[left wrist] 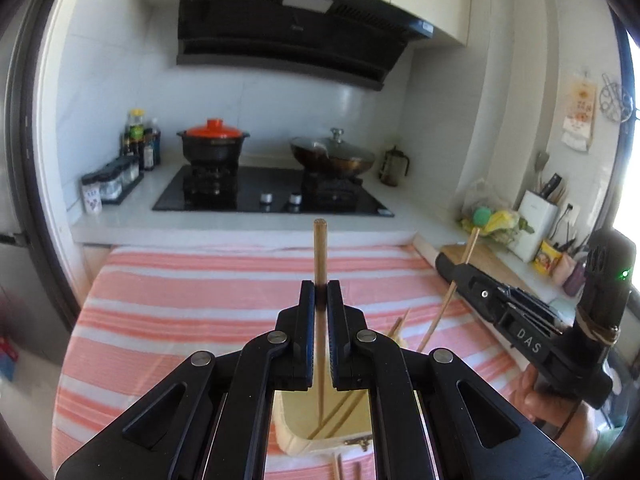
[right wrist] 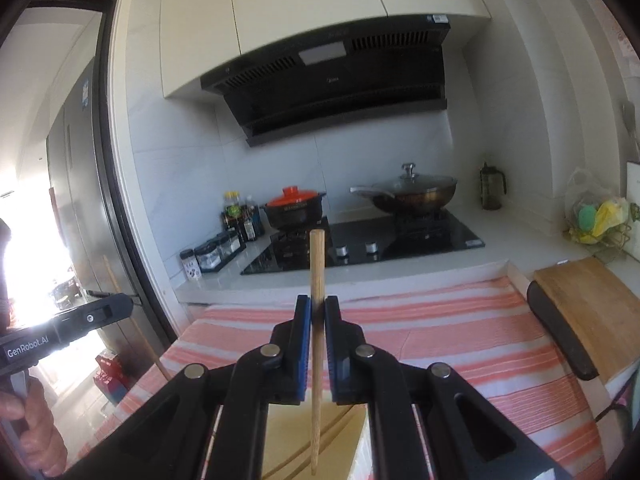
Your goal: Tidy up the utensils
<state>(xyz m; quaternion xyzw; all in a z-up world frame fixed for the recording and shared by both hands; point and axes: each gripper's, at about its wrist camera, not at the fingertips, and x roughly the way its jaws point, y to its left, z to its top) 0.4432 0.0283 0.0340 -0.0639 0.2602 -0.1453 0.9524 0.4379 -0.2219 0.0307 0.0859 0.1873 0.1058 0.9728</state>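
My left gripper (left wrist: 320, 286) is shut on a wooden chopstick (left wrist: 320, 248) that stands upright between its pads. Below it, a cream tray (left wrist: 292, 436) holding more chopsticks lies on the pink striped cloth (left wrist: 180, 312). At the right of the left wrist view, a hand holds my right gripper (left wrist: 448, 270), with a slanted chopstick (left wrist: 440, 312) in it. In the right wrist view, my right gripper (right wrist: 317, 302) is shut on an upright chopstick (right wrist: 317, 264) over the same tray (right wrist: 344, 432). My left gripper (right wrist: 120, 308) shows at the left edge with its chopstick (right wrist: 152, 352).
Behind the cloth-covered table is a counter with a black hob (left wrist: 264, 194), a red-lidded pot (left wrist: 214, 144), a lidded wok (left wrist: 332, 156) and condiment bottles (left wrist: 140, 140). A wooden cutting board (right wrist: 592, 304) and a knife block (left wrist: 536, 220) stand at the right.
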